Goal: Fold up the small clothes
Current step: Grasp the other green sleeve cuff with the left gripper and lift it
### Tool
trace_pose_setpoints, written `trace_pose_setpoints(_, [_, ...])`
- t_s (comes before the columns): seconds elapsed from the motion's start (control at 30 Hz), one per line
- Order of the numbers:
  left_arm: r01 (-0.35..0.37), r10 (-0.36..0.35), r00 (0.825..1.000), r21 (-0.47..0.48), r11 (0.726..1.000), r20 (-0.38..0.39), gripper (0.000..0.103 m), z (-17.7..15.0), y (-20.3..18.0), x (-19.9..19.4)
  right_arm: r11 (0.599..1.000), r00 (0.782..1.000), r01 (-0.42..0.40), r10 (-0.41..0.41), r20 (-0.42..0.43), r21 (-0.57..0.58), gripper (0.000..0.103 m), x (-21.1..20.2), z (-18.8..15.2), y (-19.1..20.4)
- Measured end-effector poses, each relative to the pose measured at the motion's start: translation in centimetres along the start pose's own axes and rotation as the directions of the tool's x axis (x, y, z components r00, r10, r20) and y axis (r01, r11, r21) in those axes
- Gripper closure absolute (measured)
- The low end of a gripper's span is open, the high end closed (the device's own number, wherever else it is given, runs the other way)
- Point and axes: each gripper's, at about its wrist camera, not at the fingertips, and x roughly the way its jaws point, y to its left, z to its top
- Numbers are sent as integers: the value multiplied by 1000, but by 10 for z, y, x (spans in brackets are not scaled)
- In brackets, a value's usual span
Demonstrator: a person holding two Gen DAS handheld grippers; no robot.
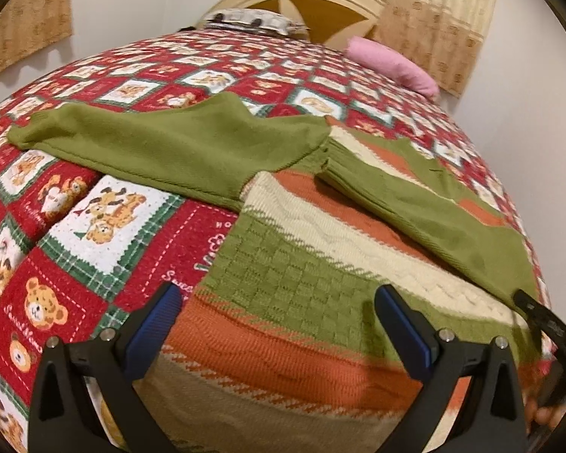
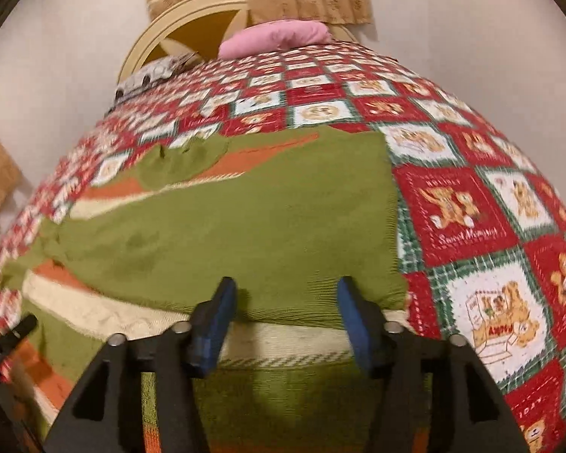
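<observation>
I have both claws over a knitted sweater (image 1: 305, 264) spread on the bed, on a red-and-white teddy-bear quilt (image 1: 105, 226). My left claw (image 1: 279, 324) is released, its blue-padded fingers (image 1: 158, 321) spread wide with nothing between them; directly below and ahead of it lies the sweater's striped body, green basketweave, cream cable and orange bands. Ahead and to the left of this claw, one green sleeve (image 1: 162, 143) stretches out flat across the quilt. Ahead and to its right, the other green sleeve (image 1: 434, 219) lies folded diagonally over the body. At the far right edge of this view I see the other claw's black tip touching that sleeve's end.

My right claw (image 2: 283, 321) is also released, fingers (image 2: 219, 317) apart, hovering just above the folded sleeve (image 2: 245, 226); its cuff end sits right in front of the fingertips, resting on the cream stripe. To this claw's right is bare quilt (image 2: 471, 219). Far ahead, a pink pillow (image 2: 275, 37) lies against the cream headboard (image 2: 177, 26).
</observation>
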Motion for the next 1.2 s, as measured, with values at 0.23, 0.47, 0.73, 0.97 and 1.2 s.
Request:
trace_pose_setpoints(0.23, [-47, 53, 995, -69, 996, 80, 1, 38, 72, -35, 1000, 1000, 10, -10, -1, -23, 40, 1, -3, 4])
trace_pose_setpoints(0.47, [-129, 208, 964, -394, 910, 164, 6, 85, 221, -44, 999, 1000, 19, -19, -2, -32, 40, 0, -5, 3])
trace_pose_setpoints(0.73, [10, 88, 987, -601, 799, 135, 15, 106, 299, 0, 998, 999, 38, -38, -5, -46, 40, -1, -6, 7])
trace_pose_setpoints(0.97, [13, 95, 984, -581, 814, 154, 62, 114, 295, 20, 997, 999, 49, -50, -7, -55, 40, 0, -6, 10])
trace_pose_setpoints(1.2, [61, 45, 984, -564, 824, 172, 94, 118, 300, 20, 997, 999, 48, -49, -7, -55, 39, -1, -6, 9])
